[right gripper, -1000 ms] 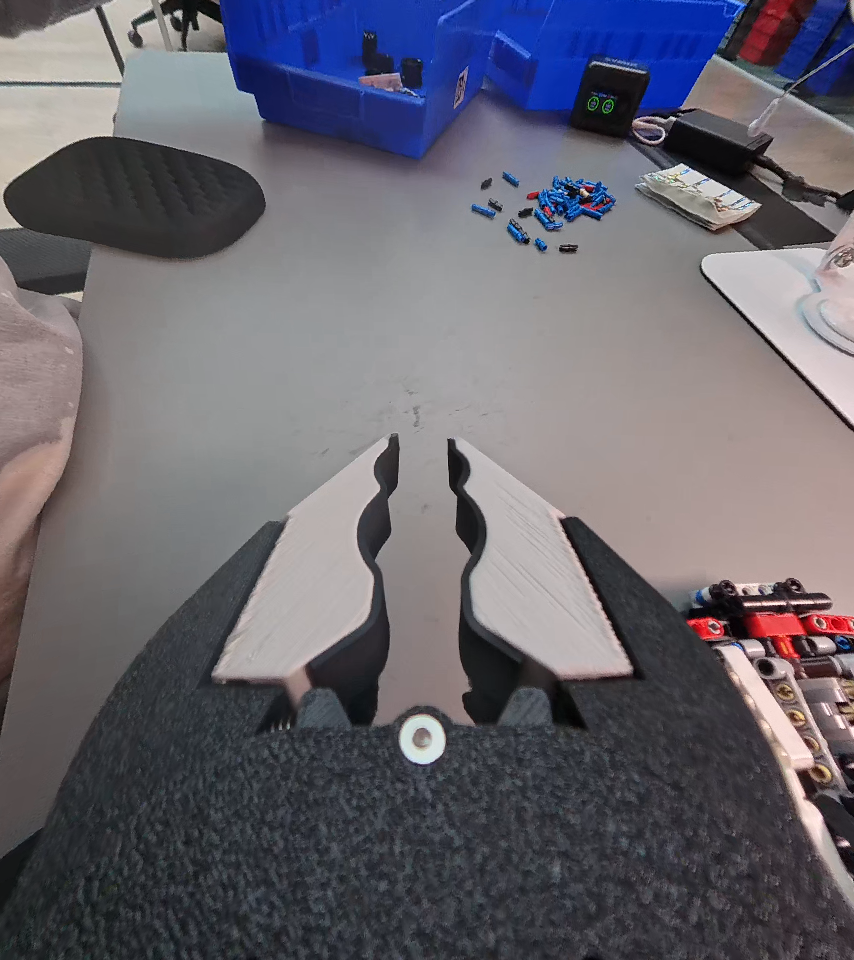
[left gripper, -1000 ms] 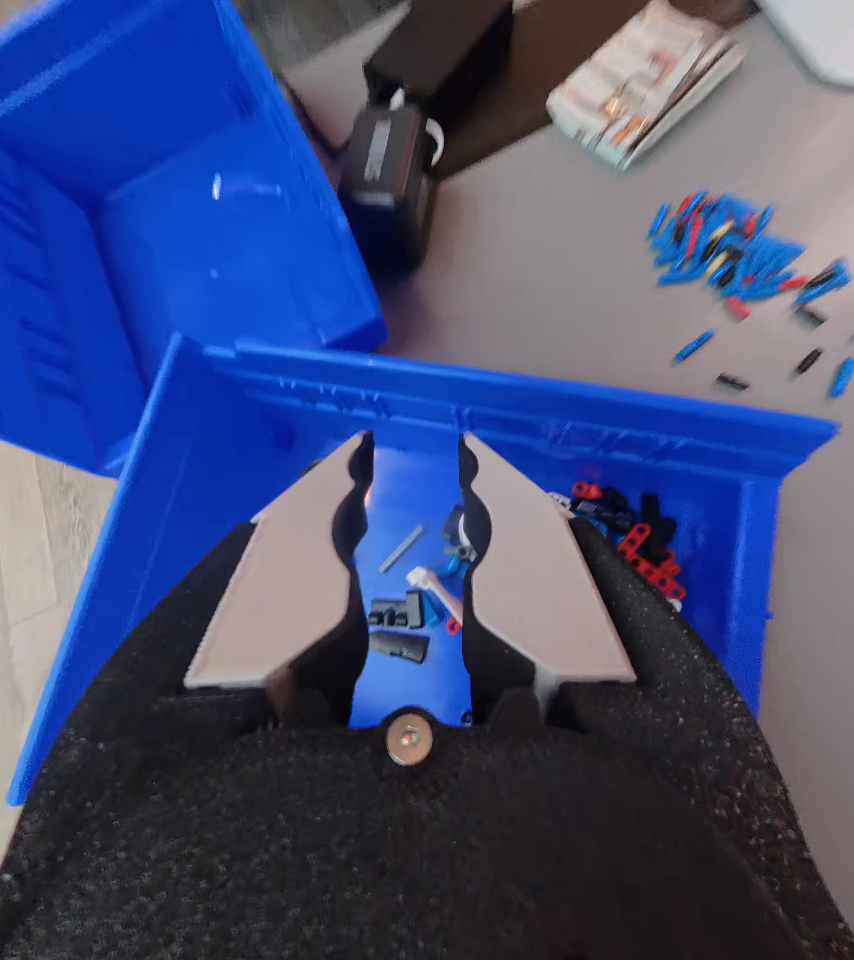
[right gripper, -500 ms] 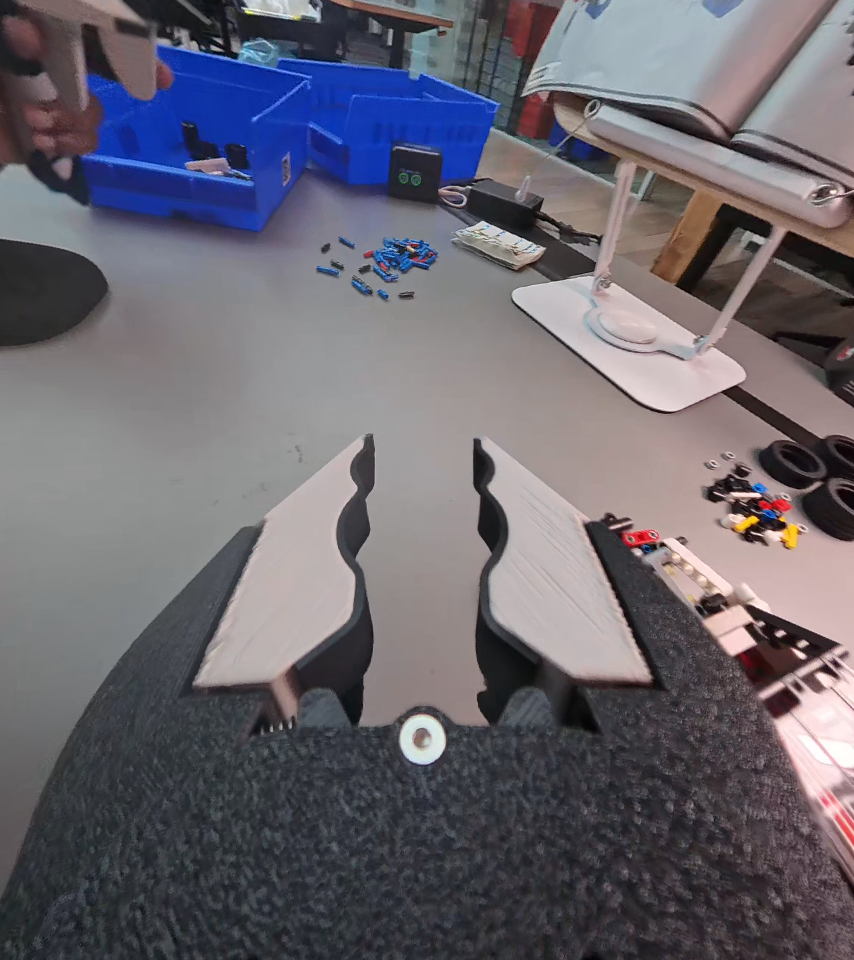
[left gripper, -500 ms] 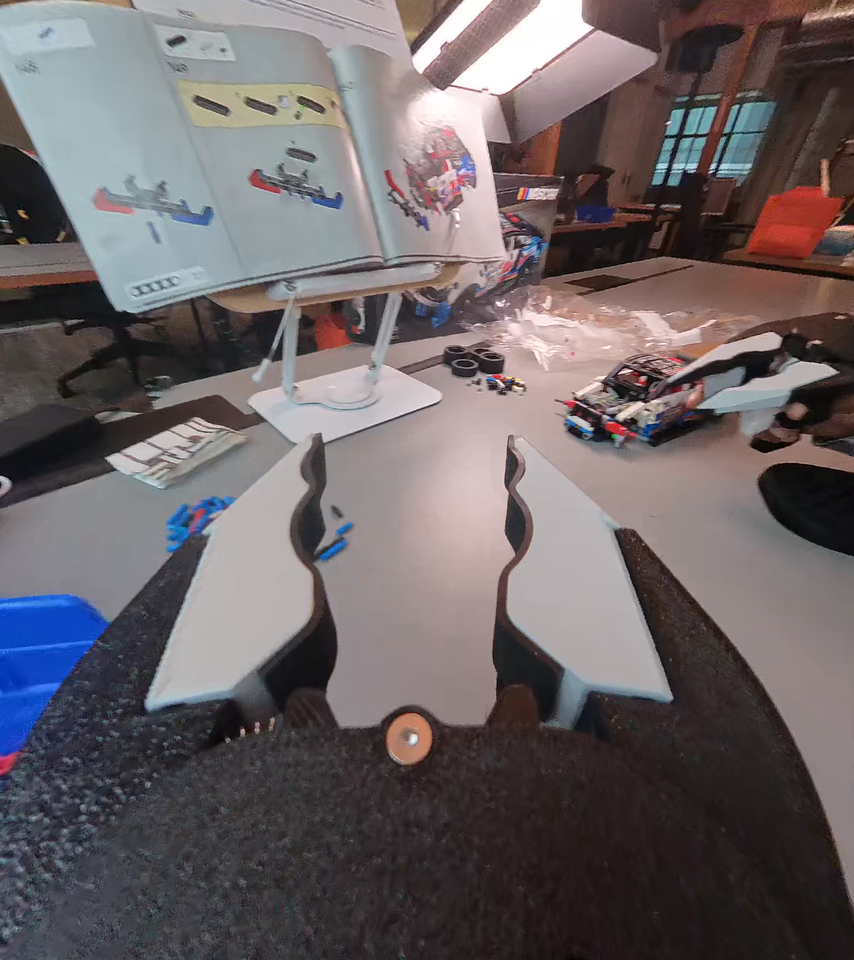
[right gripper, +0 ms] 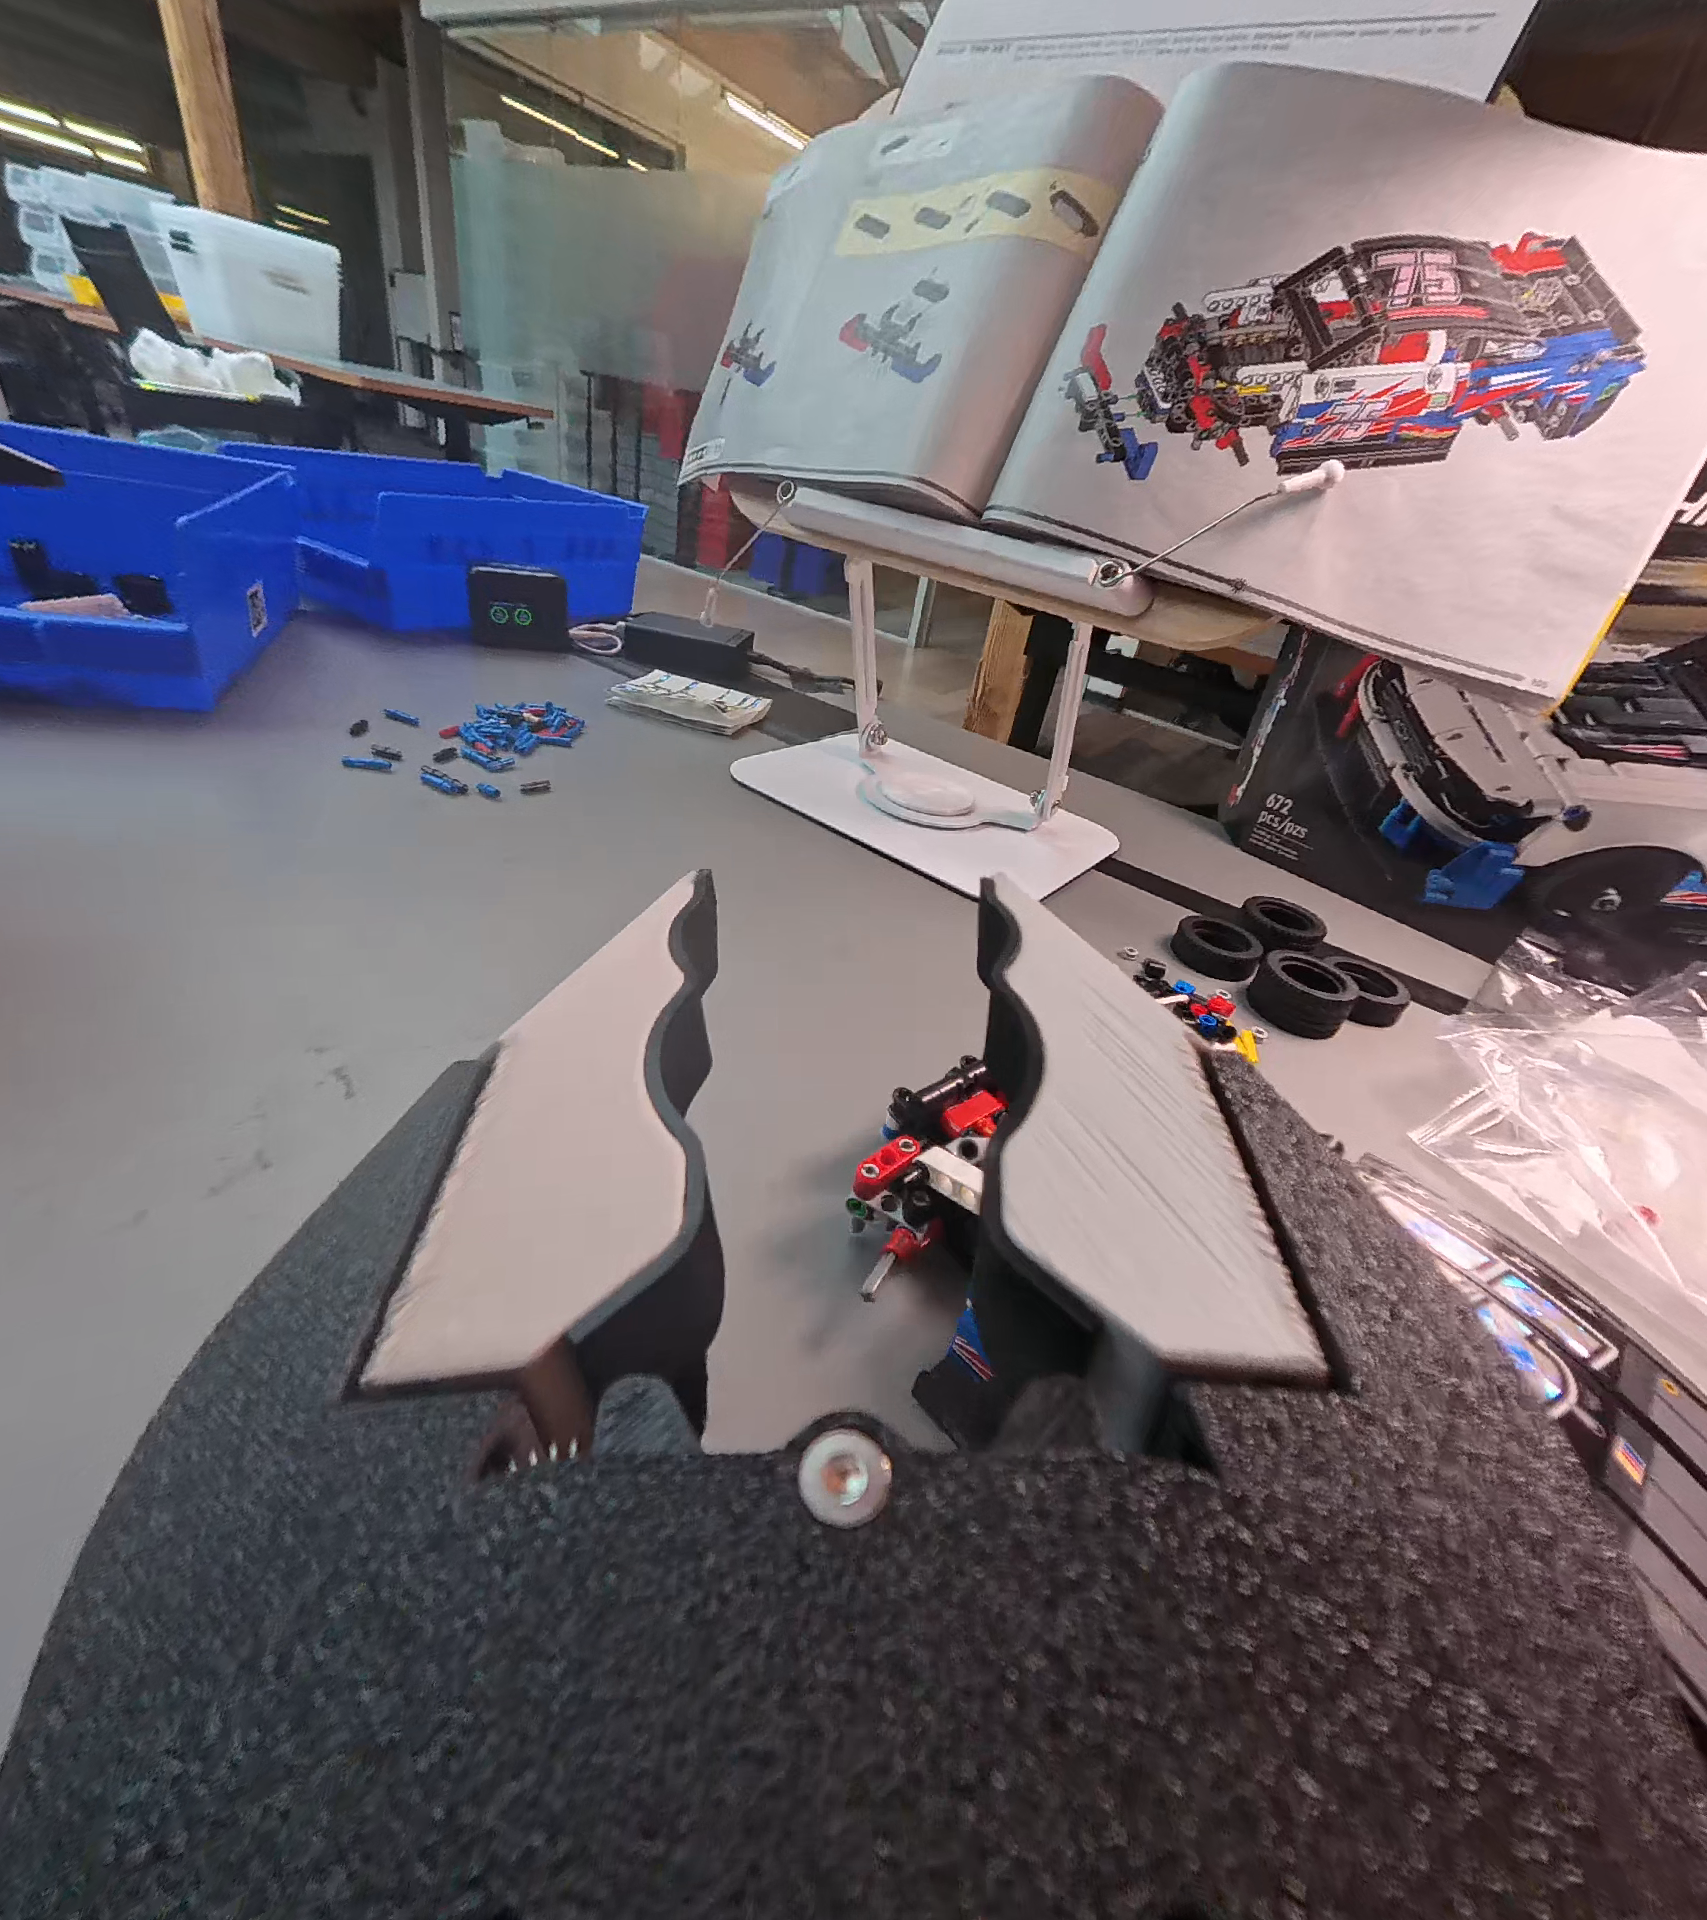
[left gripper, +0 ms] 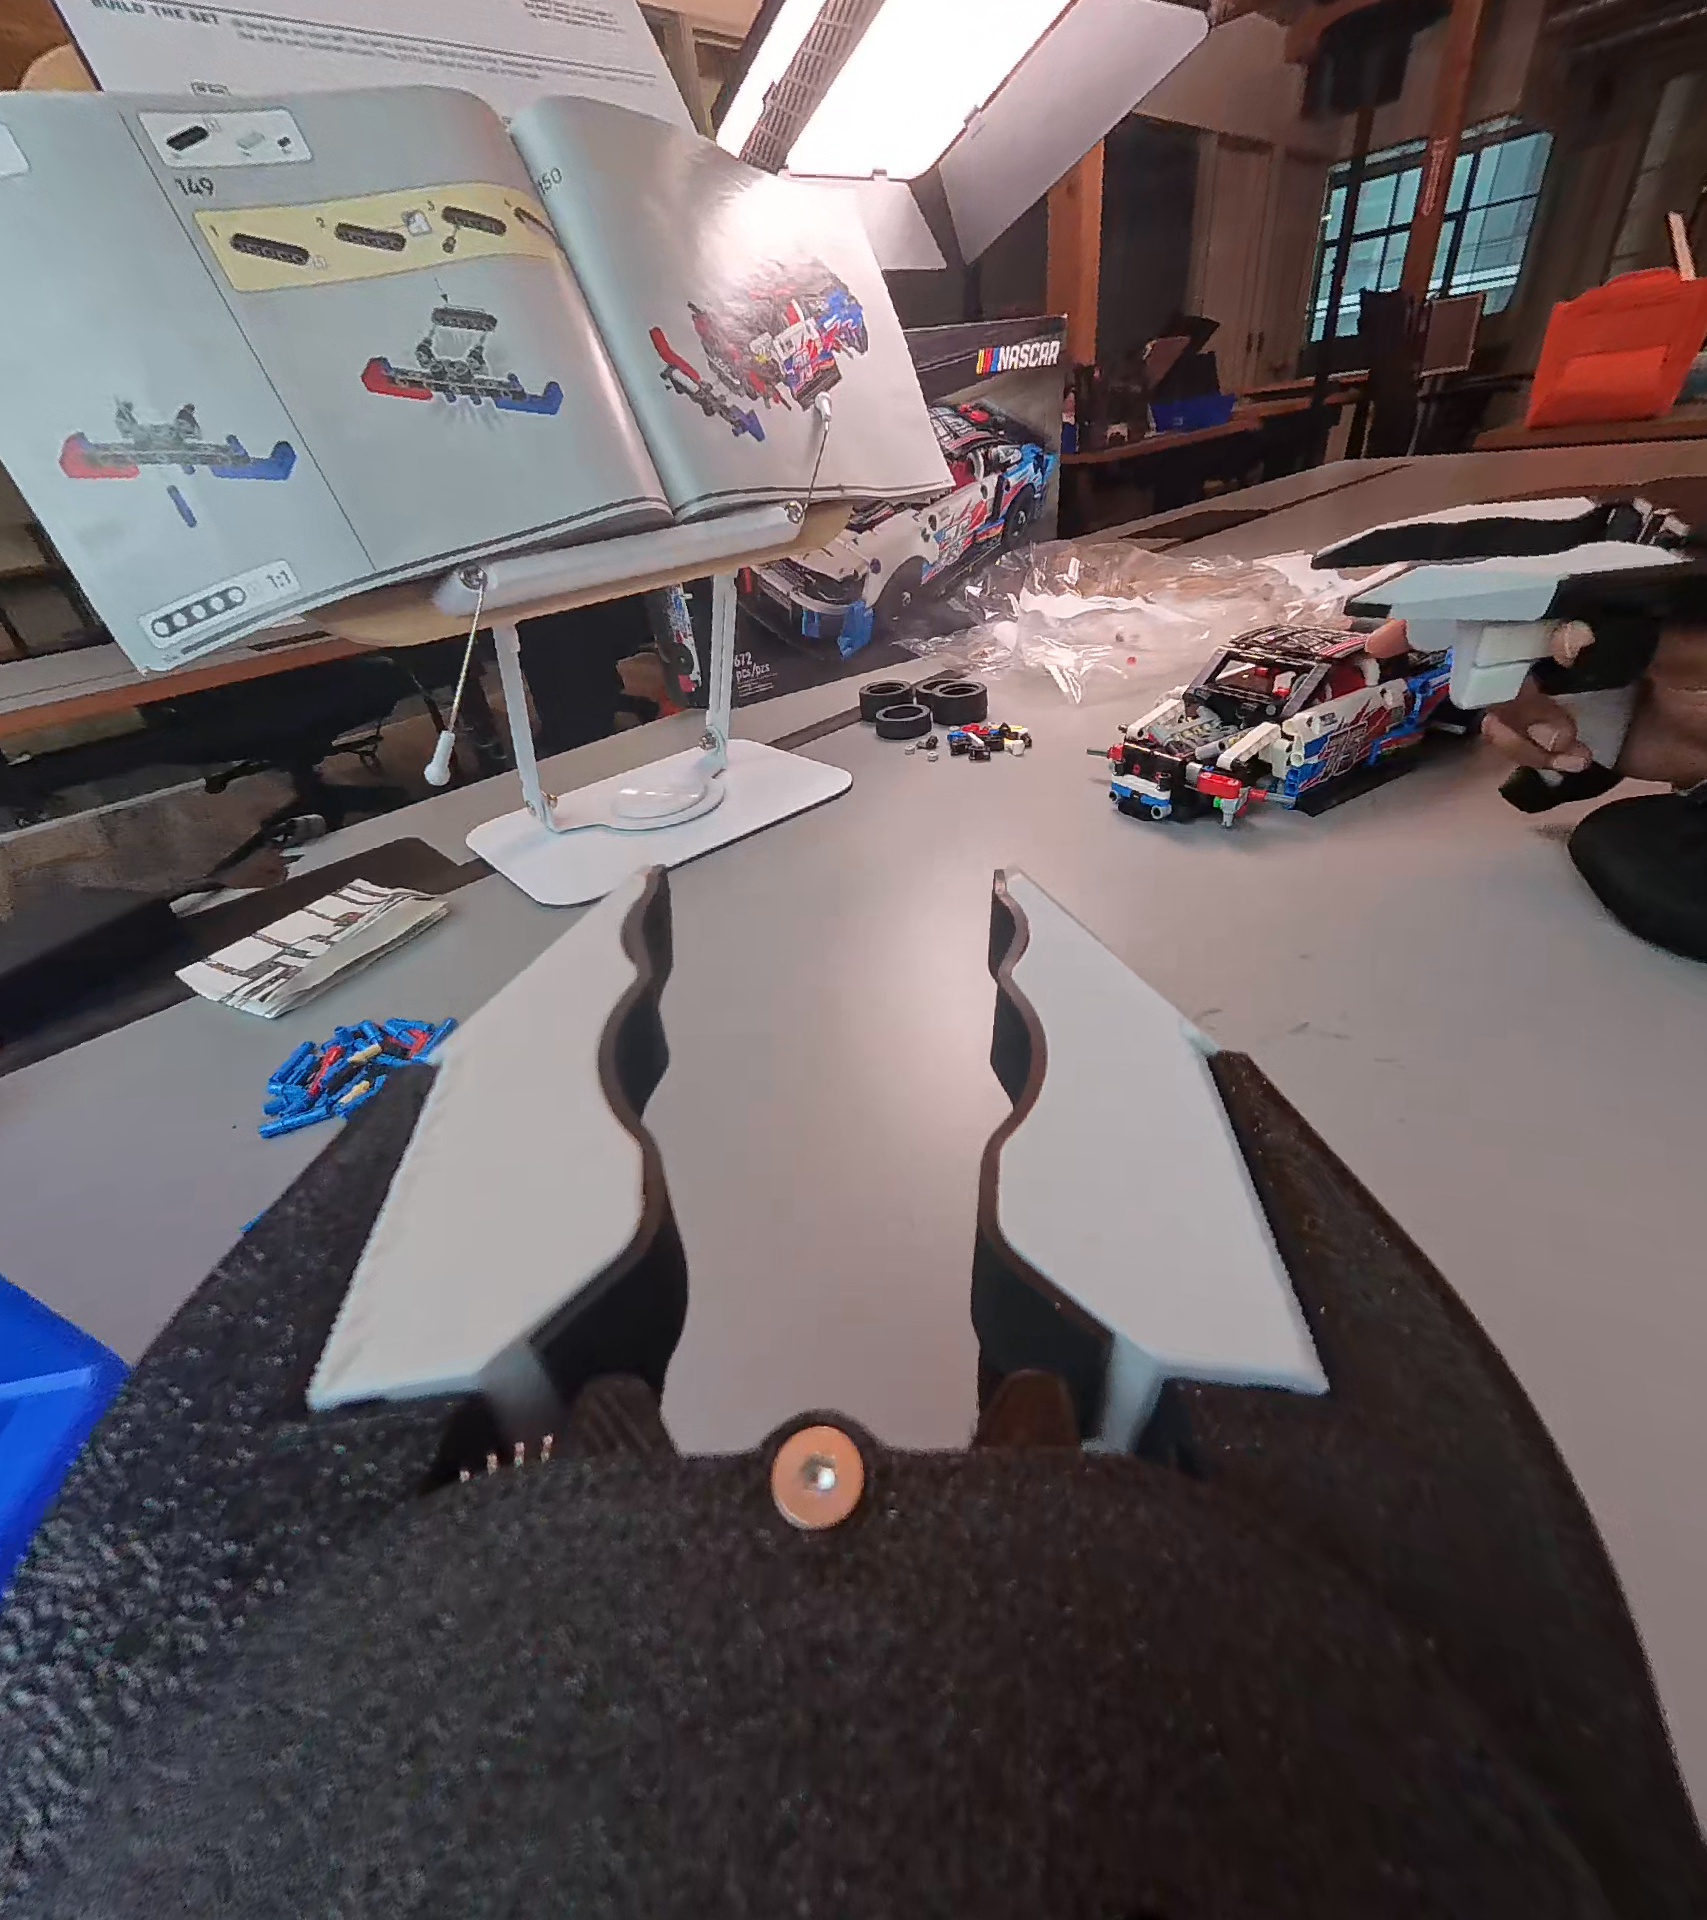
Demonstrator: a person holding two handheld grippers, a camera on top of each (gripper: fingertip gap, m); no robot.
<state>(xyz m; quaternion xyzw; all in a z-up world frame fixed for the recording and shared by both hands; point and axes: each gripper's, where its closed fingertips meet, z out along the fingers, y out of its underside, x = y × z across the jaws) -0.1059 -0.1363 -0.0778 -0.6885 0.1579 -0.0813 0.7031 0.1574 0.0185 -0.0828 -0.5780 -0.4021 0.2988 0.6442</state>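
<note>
While both tools hang empty over the grey surface (left gripper: 1400, 1039), an open instruction booklet (left gripper: 329, 343) sits propped on a white stand (left gripper: 662, 821), tilted so its pages face the work area. Blue bins (right gripper: 153, 561) sit at the far left. Model car (left gripper: 1275, 717) rests on the surface; the right hand-held gripper (right gripper: 844, 894), fingers apart, hovers right above its front end (right gripper: 932, 1153). Left hand-held gripper (left gripper: 823, 888), fingers wide apart, holds nothing, over bare surface. Four tyres (right gripper: 1285, 966) and blue pins (left gripper: 340, 1070) lie in loose piles, probably sorted for reach.
</note>
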